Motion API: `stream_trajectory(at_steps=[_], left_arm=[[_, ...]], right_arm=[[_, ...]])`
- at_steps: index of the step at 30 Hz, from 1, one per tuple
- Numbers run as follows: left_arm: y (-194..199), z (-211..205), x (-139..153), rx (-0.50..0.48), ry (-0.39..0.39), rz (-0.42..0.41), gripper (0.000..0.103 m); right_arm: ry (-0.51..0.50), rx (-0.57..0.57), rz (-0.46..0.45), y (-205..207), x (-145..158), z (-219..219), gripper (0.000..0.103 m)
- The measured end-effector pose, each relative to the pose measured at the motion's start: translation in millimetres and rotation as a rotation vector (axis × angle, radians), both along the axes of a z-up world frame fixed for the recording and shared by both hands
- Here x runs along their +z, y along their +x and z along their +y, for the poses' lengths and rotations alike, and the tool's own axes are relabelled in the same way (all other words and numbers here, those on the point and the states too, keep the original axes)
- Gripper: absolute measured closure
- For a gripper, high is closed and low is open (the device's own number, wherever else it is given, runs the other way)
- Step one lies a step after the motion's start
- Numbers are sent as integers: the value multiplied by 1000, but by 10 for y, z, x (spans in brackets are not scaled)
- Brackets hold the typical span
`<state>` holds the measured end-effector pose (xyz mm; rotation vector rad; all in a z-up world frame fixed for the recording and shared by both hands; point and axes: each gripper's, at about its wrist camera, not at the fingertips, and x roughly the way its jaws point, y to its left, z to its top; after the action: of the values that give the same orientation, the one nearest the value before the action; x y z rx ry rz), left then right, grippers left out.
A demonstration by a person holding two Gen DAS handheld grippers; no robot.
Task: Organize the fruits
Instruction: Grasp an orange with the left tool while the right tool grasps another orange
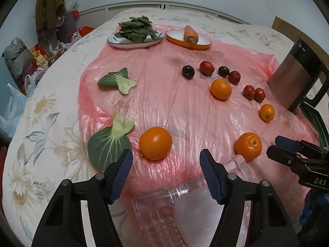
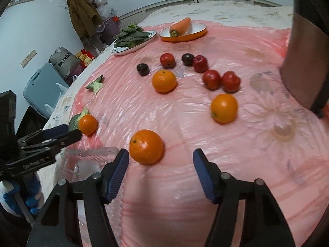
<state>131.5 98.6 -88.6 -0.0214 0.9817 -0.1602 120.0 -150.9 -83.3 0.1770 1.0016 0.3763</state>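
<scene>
1. Left tool [image 1: 166,156]: jaws stand apart with nothing between the pads. It points down at the nearest orange [image 1: 155,143], which lies just ahead of the fingertips, untouched.
2. Right tool [image 2: 161,155]: jaws wide apart, nothing gripped. A second orange [image 2: 146,147] sits just beyond its left finger, not yet between the pads; this looks like a lined-up approach.
3. Clear plastic container [image 1: 164,201]: lies under and between the two tools, nearest the person. Judged to be the destination for the fruit, hence both tools working close to it.
4. Further out on the pink plastic sheet [image 1: 160,94], which covers the tabletop: two more oranges, four red fruits [image 2: 211,79] and two dark ones, loose and scattered, none sorted yet.
5. Bok choy pieces [image 1: 117,80] lie at the sheet's left side; at the far edge a plate holds greens and an orange dish [image 1: 188,40] a carrot. Vegetables seem already placed apart from the fruit.
</scene>
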Motion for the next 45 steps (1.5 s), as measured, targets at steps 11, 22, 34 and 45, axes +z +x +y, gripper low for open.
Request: stream_trajectory(at_steps=[11,22,34,45], left_arm=[[227,-26,-143,-50,41,33,50],[364,-136,-310,-84,94,78,67],[374,-163,-292,-96,115,88,68],[350,-94,-219,-73,98,68,68]], right_arm=[[7,0,82,217,-221,220,13],[27,-6,117,300,-318,200,25],[38,77,110,317,-308,210,42],[83,98,126,317,-325,198,41]])
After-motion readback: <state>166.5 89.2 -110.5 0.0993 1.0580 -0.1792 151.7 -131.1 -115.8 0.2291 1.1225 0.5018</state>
